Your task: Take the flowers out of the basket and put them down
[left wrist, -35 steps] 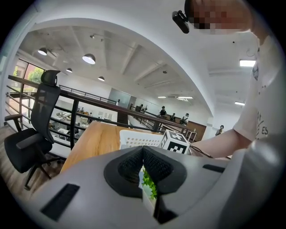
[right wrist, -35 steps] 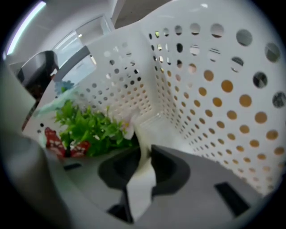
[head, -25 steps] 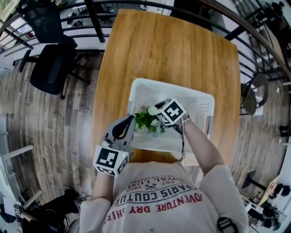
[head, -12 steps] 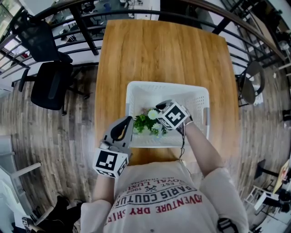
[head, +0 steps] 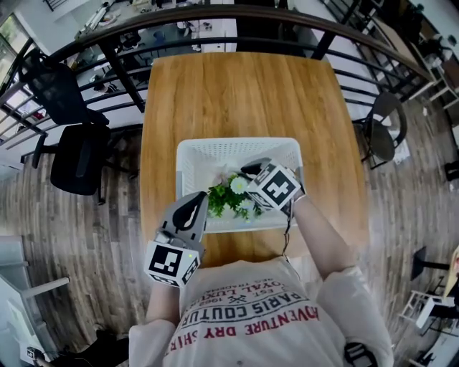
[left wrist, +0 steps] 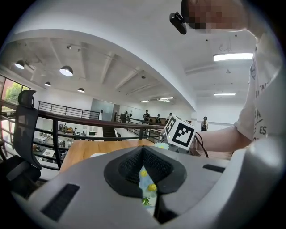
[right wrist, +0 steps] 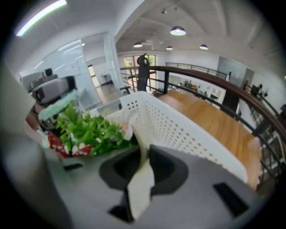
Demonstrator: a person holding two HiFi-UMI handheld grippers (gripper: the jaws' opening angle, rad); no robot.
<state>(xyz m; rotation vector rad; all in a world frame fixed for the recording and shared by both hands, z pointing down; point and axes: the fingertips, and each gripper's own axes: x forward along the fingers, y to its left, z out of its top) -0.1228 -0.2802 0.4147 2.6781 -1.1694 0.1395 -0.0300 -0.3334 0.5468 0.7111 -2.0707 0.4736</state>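
The flowers (head: 231,195), green leaves with small white blooms, sit at the centre of the head view. They are over the lower half of the basket (head: 237,145), just inside its near wall. Whether they touch the basket's floor cannot be told.

The right gripper (right wrist: 144,153) pinches a white strip (right wrist: 141,181) that runs down from the blooms between its pads. In its own view the leaves fill the middle left and the basket's perforated wall runs off to the right. In the head view its cube (head: 277,186) covers the right edge of the flowers.

The left gripper (head: 196,206) meets the flowers from the lower left, its tip at the edge of the leaves. In its own view the jaws are nearly together. A pale sliver with yellow buds (left wrist: 152,187) and a bit of green leaf is caught in the narrow slit between them.

The basket is white and rests on the lower middle of a wooden table (head: 237,93). The person's printed shirt (head: 251,315) fills the bottom of the frame. A black chair (head: 75,158) stands on the plank floor at the left, and a dark railing (head: 215,18) curves along the top.
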